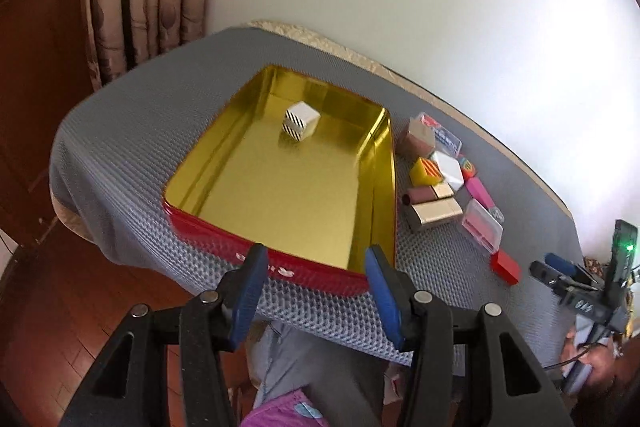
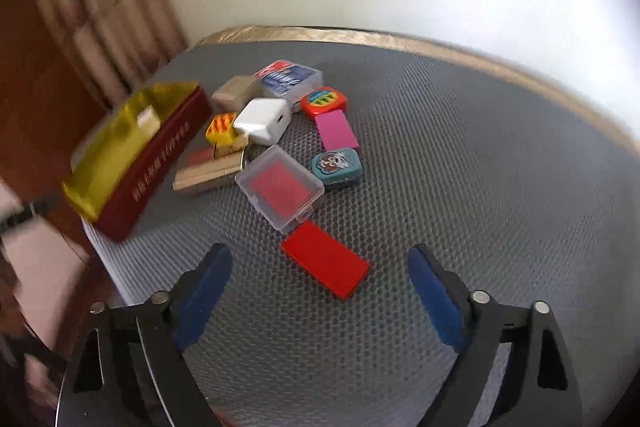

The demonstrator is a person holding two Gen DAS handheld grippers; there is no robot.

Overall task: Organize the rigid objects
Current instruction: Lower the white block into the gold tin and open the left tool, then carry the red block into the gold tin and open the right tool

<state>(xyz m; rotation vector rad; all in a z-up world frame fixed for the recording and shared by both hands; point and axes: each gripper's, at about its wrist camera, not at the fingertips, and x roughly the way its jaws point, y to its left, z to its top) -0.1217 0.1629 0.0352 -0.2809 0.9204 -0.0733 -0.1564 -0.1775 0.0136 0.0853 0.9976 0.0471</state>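
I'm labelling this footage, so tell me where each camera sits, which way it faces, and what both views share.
Left wrist: sits behind the open left tongs, at the table's near edge, looking down into the red tin with a striped white box; the person's legs and right hand show below.
Right wrist: sits behind the open right tongs, above the grey mat, facing the pile of small boxes; no body is clearly visible.
Shared: the tin, red block, clear case, white charger.

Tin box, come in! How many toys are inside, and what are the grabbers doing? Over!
Left gripper open, empty. Right gripper open, empty, over mat near red block. Tin holds one striped box. Rest piled beside it. Nothing blocking.
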